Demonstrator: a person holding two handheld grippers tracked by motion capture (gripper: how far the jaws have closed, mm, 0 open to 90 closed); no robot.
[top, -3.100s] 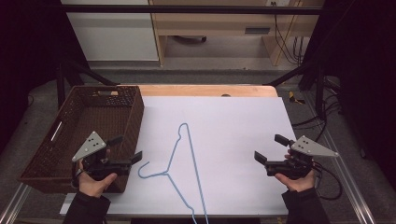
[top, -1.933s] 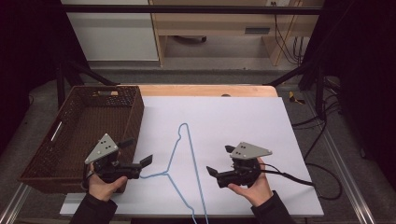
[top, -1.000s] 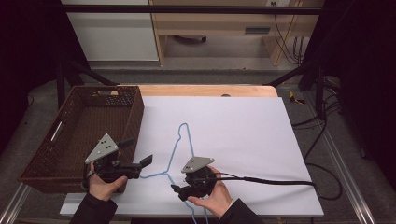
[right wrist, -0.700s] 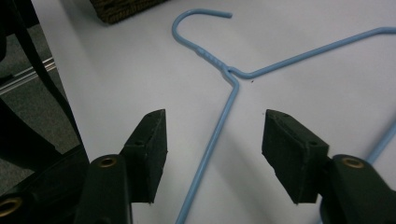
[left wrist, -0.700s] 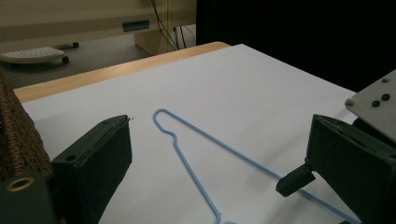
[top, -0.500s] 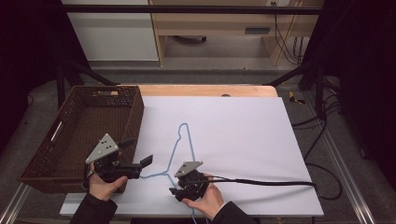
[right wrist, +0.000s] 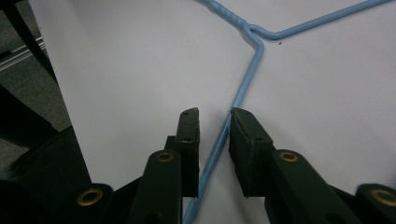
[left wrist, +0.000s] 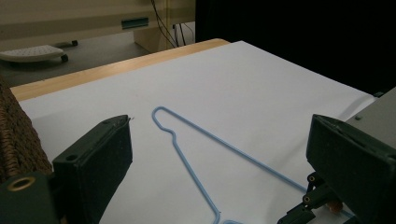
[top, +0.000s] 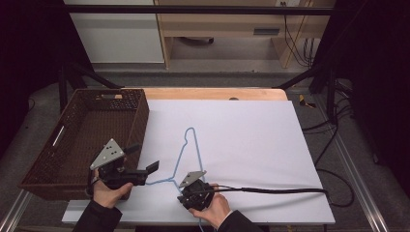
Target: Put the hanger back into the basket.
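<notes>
A light blue wire hanger [top: 180, 157] lies flat on the white table sheet [top: 241, 135], hook pointing away from me. My right gripper [top: 183, 197] is low over the hanger's near part, close to the front edge. In the right gripper view its jaws [right wrist: 215, 114] straddle one straight run of the hanger [right wrist: 247, 74]. They have just been closing, and a gap still shows on the left side of the wire. My left gripper [top: 143, 157] stands open beside the basket, jaws [left wrist: 219, 123] wide apart, with the hanger [left wrist: 196, 175] lying ahead of it untouched.
A dark brown wicker basket [top: 139, 123] stands at the table's left. The right gripper's black cable [top: 270, 190] trails across the sheet to the right edge. A bare wooden strip [top: 212, 93] runs along the far edge.
My right gripper travelled from the right side leftward to the hanger, sank onto it, and its jaws narrowed around the wire. The left gripper shifted slightly right early on, then kept still.
</notes>
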